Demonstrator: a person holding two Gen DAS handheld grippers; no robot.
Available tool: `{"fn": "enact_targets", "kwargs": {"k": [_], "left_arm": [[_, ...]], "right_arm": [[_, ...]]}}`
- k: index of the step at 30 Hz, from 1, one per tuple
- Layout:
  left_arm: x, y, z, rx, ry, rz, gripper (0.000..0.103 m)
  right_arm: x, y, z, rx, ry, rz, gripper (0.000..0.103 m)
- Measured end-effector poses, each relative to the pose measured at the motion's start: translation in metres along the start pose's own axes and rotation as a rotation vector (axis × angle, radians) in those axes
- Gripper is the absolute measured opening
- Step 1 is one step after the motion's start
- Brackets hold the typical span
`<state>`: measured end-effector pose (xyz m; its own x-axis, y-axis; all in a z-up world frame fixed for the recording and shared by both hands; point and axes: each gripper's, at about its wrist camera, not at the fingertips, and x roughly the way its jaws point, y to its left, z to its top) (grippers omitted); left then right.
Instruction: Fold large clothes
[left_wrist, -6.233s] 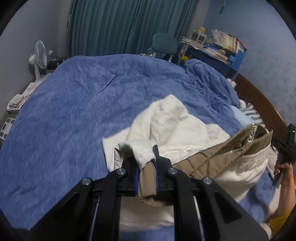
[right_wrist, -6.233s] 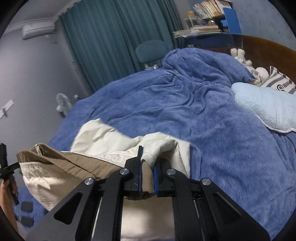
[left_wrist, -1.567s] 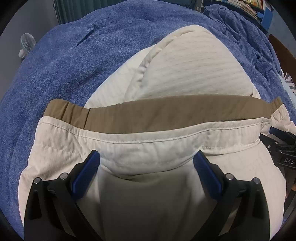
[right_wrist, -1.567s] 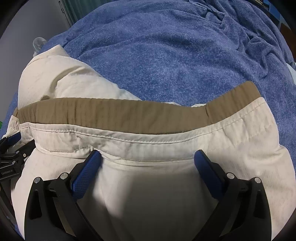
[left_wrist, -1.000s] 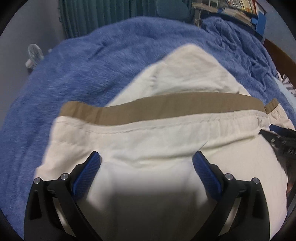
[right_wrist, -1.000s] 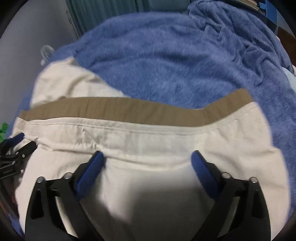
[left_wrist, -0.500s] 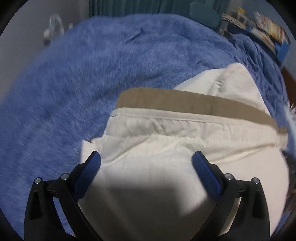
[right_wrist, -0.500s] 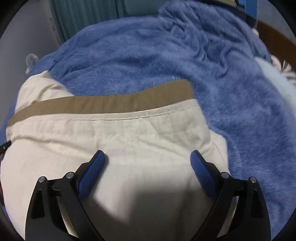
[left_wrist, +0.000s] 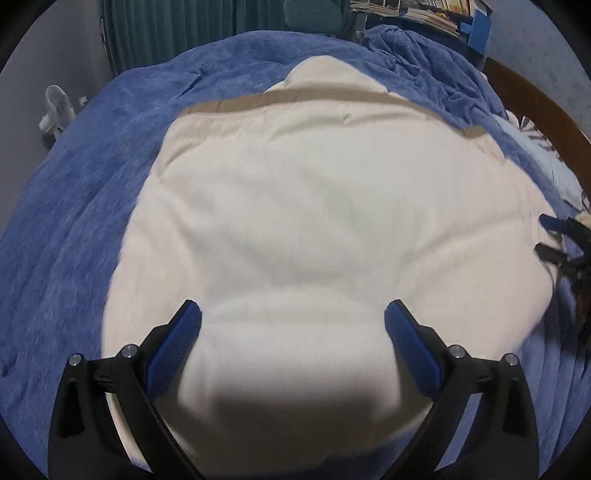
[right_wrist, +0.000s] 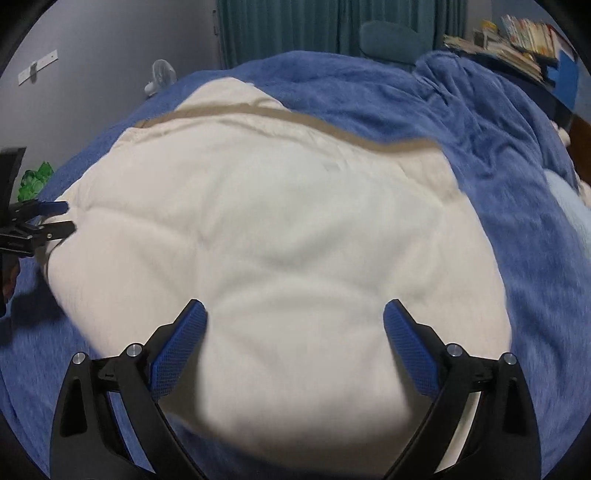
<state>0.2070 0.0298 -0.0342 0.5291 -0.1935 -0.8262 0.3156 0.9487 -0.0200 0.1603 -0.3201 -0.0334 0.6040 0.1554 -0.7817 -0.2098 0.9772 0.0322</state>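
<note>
A cream garment (left_wrist: 314, 221) with a tan band (left_wrist: 325, 96) along its far edge lies folded flat on the blue bed cover (left_wrist: 92, 166). It also fills the right wrist view (right_wrist: 277, 240), tan band (right_wrist: 332, 133) at the far side. My left gripper (left_wrist: 293, 317) is open and empty above the garment's near part. My right gripper (right_wrist: 294, 317) is open and empty above the near part too. The right gripper shows at the right edge of the left wrist view (left_wrist: 565, 240); the left gripper shows at the left edge of the right wrist view (right_wrist: 33, 225).
The blue cover (right_wrist: 498, 147) is rumpled toward the far right. A wooden headboard (left_wrist: 535, 99), pillows, a desk with books (right_wrist: 517, 37), a chair (right_wrist: 388, 37), teal curtains and a small fan (left_wrist: 55, 110) surround the bed.
Both grippers were shut on the garment earlier, then opened and let it go. Since then they have drawn back from the tan band, so more of the flat garment shows.
</note>
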Motion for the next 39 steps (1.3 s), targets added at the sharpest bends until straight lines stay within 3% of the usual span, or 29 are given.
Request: {"fn": "enact_targets", "kwargs": {"k": [5, 10, 14, 26, 30, 36, 39], "left_arm": [[-0.011, 0.006, -0.027, 0.039, -0.006, 0.032, 0.097], [0.004, 0.017, -0.039, -0.008, -0.006, 0.011, 0.097], [0.003, 0.011, -0.046, 0.007, -0.014, 0.051, 0.097], [-0.005, 0.012, -0.052, -0.006, -0.044, 0.045, 0.096], [-0.026, 0.013, -0.038, 0.005, -0.051, 0.061, 0.096], [-0.018, 0.065, 0.022, -0.166, -0.043, 0.086, 0.096], [0.007, 0.095, 0.034, -0.237, 0.013, 0.085, 0.096]], "right_arm": [[-0.01, -0.025, -0.031, 0.026, 0.0, -0.059, 0.093], [0.006, -0.028, -0.042, 0.041, -0.022, -0.061, 0.095], [-0.001, -0.028, -0.043, 0.062, -0.033, -0.085, 0.095], [-0.001, -0.035, -0.052, 0.095, -0.048, -0.081, 0.094], [-0.028, -0.031, -0.033, 0.092, -0.132, -0.141, 0.094], [-0.004, -0.072, 0.004, 0.219, -0.092, -0.165, 0.095], [0.011, -0.091, 0.012, 0.282, -0.071, -0.167, 0.095]]}}
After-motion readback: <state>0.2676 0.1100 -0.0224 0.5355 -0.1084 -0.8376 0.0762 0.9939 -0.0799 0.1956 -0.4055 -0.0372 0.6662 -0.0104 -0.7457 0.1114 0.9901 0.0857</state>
